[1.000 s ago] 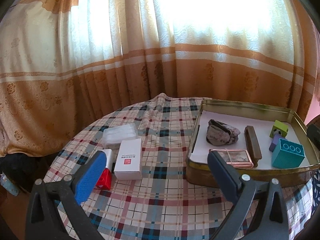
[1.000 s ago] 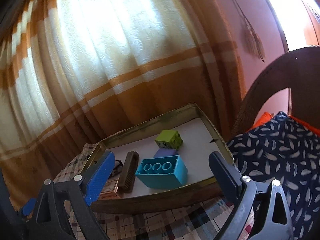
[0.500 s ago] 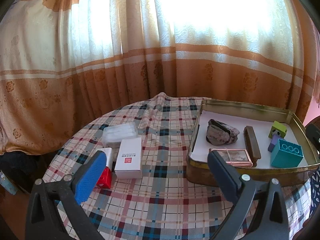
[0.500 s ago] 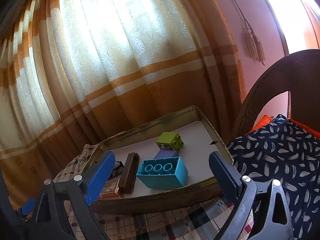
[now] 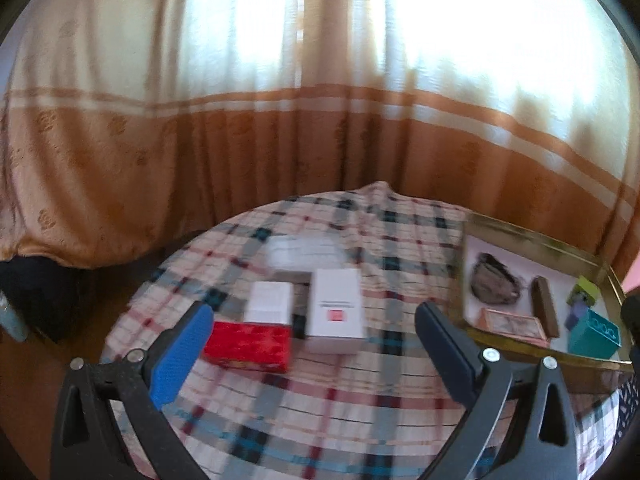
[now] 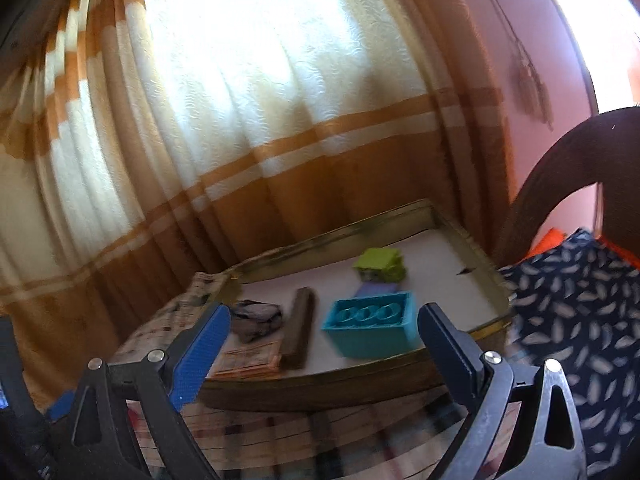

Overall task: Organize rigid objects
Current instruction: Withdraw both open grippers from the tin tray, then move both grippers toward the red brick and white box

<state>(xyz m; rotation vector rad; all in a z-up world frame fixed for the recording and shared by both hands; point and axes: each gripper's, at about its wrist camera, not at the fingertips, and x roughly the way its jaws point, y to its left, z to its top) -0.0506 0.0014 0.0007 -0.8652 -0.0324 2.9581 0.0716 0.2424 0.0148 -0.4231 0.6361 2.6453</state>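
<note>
Red box (image 5: 249,345) and two white boxes (image 5: 335,309) lie flat on the checked cloth between the left tongs' spread fingers. Teal block (image 6: 370,327), brown bar (image 6: 298,334) sit in the tray between the right tongs' fingers.

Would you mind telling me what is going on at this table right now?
A person holds a gripper in each hand, sorting objects into a gold tray. Both are open and empty. The left gripper faces a red box and two white boxes on the plaid tablecloth. The right gripper faces the tray, which holds a teal block, a green block, a brown bar and a stone.
</note>
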